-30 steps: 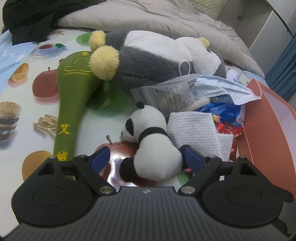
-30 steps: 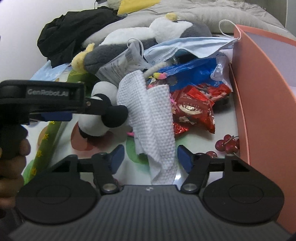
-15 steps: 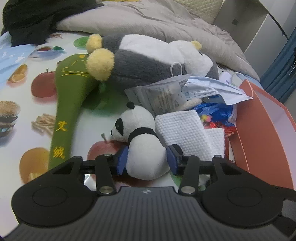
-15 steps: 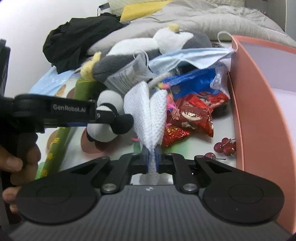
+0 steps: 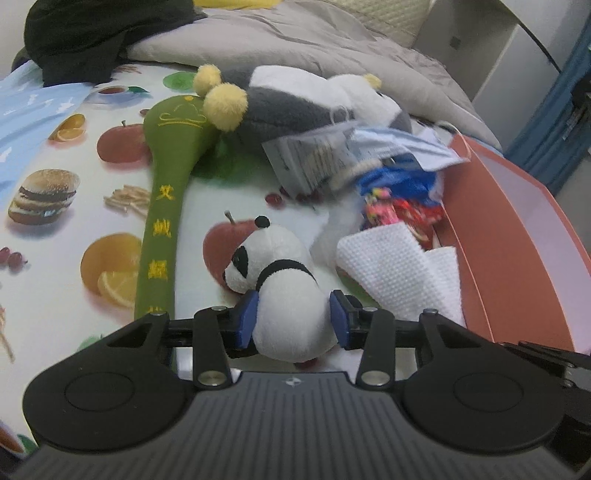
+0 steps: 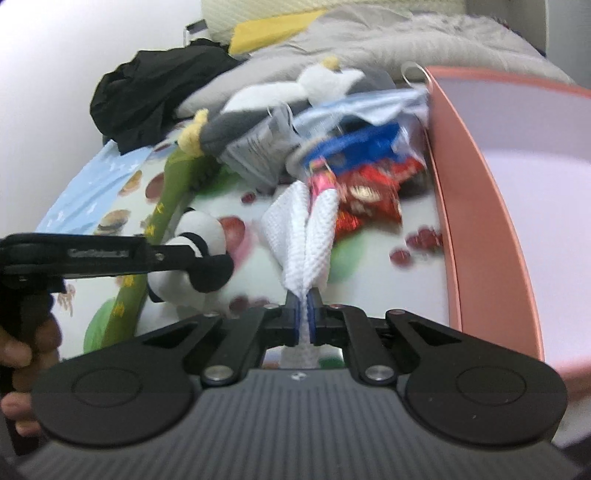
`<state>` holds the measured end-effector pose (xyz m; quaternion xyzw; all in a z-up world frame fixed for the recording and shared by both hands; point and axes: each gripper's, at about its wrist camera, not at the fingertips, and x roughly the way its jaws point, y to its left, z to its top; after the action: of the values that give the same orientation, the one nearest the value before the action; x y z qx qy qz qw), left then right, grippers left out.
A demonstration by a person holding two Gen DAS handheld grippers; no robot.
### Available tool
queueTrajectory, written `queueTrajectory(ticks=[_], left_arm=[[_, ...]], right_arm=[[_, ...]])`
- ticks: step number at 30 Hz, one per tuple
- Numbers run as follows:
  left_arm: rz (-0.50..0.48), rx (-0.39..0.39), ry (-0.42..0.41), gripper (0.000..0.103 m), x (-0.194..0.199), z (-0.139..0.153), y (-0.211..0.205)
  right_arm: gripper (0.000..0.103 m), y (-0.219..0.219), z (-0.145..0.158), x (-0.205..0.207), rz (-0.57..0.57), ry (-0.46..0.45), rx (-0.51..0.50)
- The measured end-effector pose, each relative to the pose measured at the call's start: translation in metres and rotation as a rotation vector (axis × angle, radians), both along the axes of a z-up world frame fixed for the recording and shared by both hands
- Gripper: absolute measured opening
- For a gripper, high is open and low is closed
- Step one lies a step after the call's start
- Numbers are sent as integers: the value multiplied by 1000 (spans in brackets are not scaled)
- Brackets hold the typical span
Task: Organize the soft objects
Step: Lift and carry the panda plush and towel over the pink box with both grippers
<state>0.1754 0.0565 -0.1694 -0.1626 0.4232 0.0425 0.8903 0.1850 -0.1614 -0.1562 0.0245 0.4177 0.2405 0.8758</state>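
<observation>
My left gripper (image 5: 293,319) is shut on a small panda plush (image 5: 280,284) and holds it lifted above the fruit-print sheet. My right gripper (image 6: 303,319) is shut on a white waffle-weave cloth (image 6: 306,236), which hangs folded upward from the pads. The cloth (image 5: 399,269) shows just right of the panda in the left wrist view. The panda (image 6: 195,243) and the left gripper's arm show at the left of the right wrist view. A large grey and white plush (image 5: 295,107) and a green stick-shaped plush (image 5: 166,177) lie further back.
A pink open box (image 5: 517,229) stands at the right, also in the right wrist view (image 6: 491,206). Snack packets (image 6: 369,188), face masks (image 5: 402,144) and a plastic bag (image 5: 306,158) lie in a heap beside it. Black clothing (image 5: 92,33) and a grey duvet (image 5: 314,40) lie behind.
My left gripper closed on the panda and lifted it back from the pile. My right gripper closed on the white cloth and lifted it off the bed.
</observation>
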Motion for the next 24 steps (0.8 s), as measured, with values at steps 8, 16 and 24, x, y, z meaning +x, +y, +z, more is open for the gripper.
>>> queueTrajectory(ticks=[8, 16, 24], left_arm=[[-20, -21, 40, 51, -22, -3, -10], [47, -137, 38, 57, -34, -5, -3], [85, -167, 7, 61, -40, -1, -3]], right_arm=[[10, -12, -14, -22, -36, 86, -4], [15, -18, -9, -26, -48, 81, -22], [48, -14, 7, -35, -23, 47, -73]])
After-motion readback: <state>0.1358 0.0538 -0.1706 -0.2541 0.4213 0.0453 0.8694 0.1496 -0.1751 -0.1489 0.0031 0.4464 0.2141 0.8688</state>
